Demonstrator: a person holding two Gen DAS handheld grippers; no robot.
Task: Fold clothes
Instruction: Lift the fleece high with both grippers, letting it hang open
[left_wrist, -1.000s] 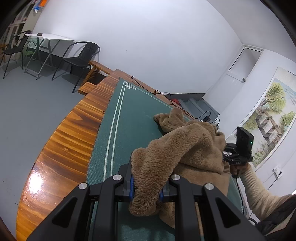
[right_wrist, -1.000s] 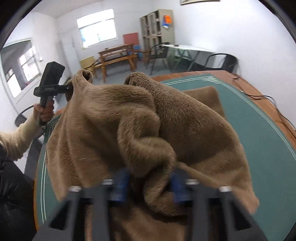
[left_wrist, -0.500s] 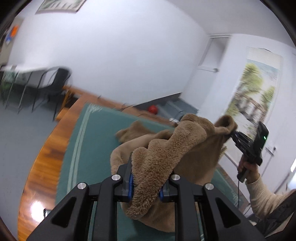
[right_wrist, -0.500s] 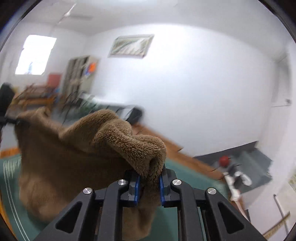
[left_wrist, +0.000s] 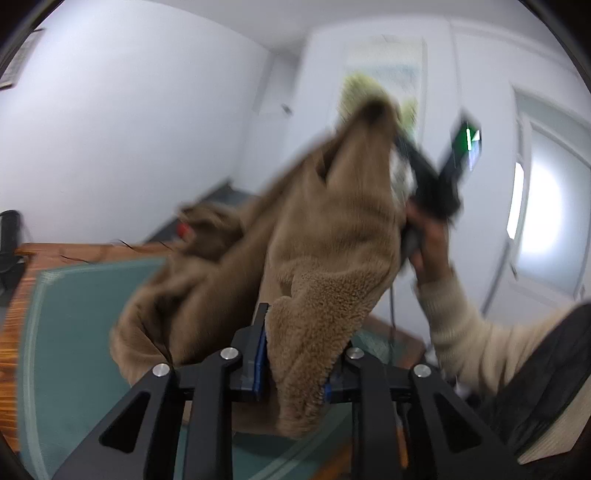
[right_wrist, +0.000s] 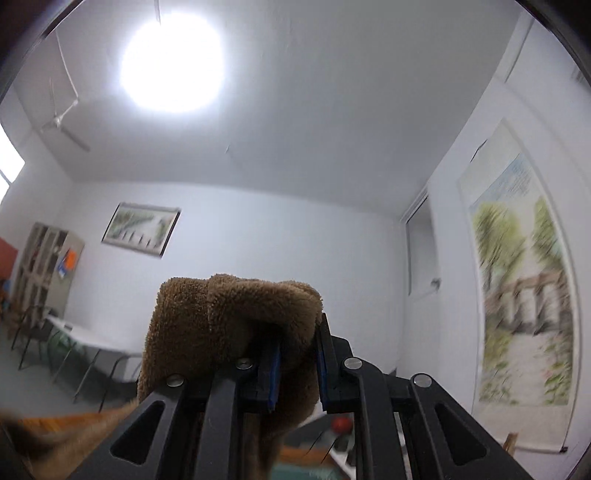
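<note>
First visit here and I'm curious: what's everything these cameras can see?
fleece: one, brown, lifted between both grippers
mat: one, green, on table
table: one, wooden, under mat
scroll: one, green-toned, right wall
picture: one, framed, far wall
lamp: one, white, ceiling
fan: one, white, ceiling
ball: one, red, low by wall
left gripper: one, black, jaws just opened wider, fleece between them
right gripper: one, black, shut on fleece
hand: one, holding right gripper; cream sleeve
</note>
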